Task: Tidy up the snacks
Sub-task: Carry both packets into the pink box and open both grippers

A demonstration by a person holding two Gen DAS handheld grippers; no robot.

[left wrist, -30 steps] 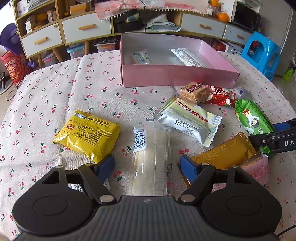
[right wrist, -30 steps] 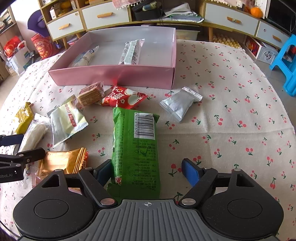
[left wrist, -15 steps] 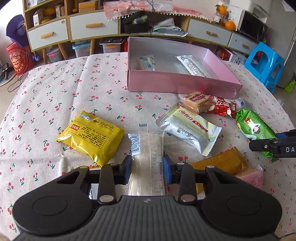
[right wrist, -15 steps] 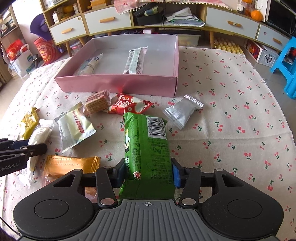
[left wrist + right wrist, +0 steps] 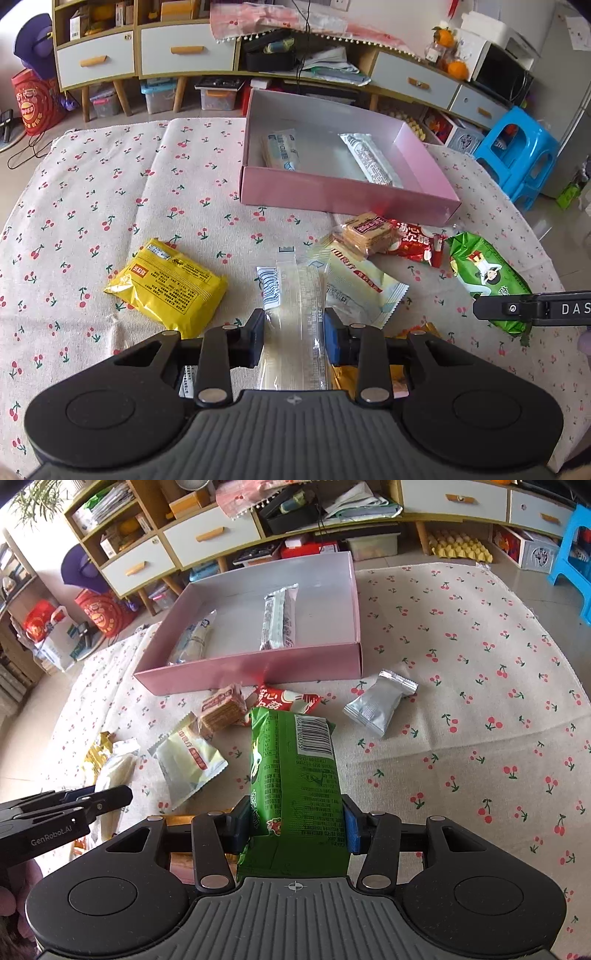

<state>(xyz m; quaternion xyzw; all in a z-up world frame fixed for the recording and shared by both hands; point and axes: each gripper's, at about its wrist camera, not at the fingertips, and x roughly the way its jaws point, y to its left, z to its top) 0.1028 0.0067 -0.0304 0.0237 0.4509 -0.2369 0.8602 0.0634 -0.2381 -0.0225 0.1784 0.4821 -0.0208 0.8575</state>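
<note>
Clamping down on a long clear-wrapped snack (image 5: 293, 314), the left gripper (image 5: 293, 338) has its blue pads pressed against both sides of the packet; its jaws have just been closing onto it. The packet runs from the gripper toward 12 o'clock, its barcode end (image 5: 269, 286) farthest from the camera. At about 10 o'clock from that gripper a yellow packet (image 5: 168, 286) lies flat on the cherry-print cloth (image 5: 92, 206). At 1 o'clock a cream-and-silver pouch (image 5: 360, 282) lies just beside the clear packet, and past it a stack of wafer biscuits (image 5: 367, 230) touches a red packet (image 5: 417, 243).

The right gripper (image 5: 295, 825) is closed on a green snack bag (image 5: 295, 768), pads against its two long edges, after its jaws have just been closing around it. The bag points toward 12 o'clock, barcode at the far end, and its far end appears raised off the cloth. At 1 o'clock from the right gripper a silver pouch (image 5: 380, 703) rests alone on the cloth. At 9 o'clock the left gripper's black arm enters the right wrist view.

The pink box (image 5: 332, 192) stands open at 12 o'clock in both views. Inside lie two packets, well apart: a pale blue-printed one (image 5: 282, 149) toward the left wall and a silver-and-white bar (image 5: 367, 158) to its right. Beyond the table stand drawer units (image 5: 184, 50) and a blue stool (image 5: 517, 147).
</note>
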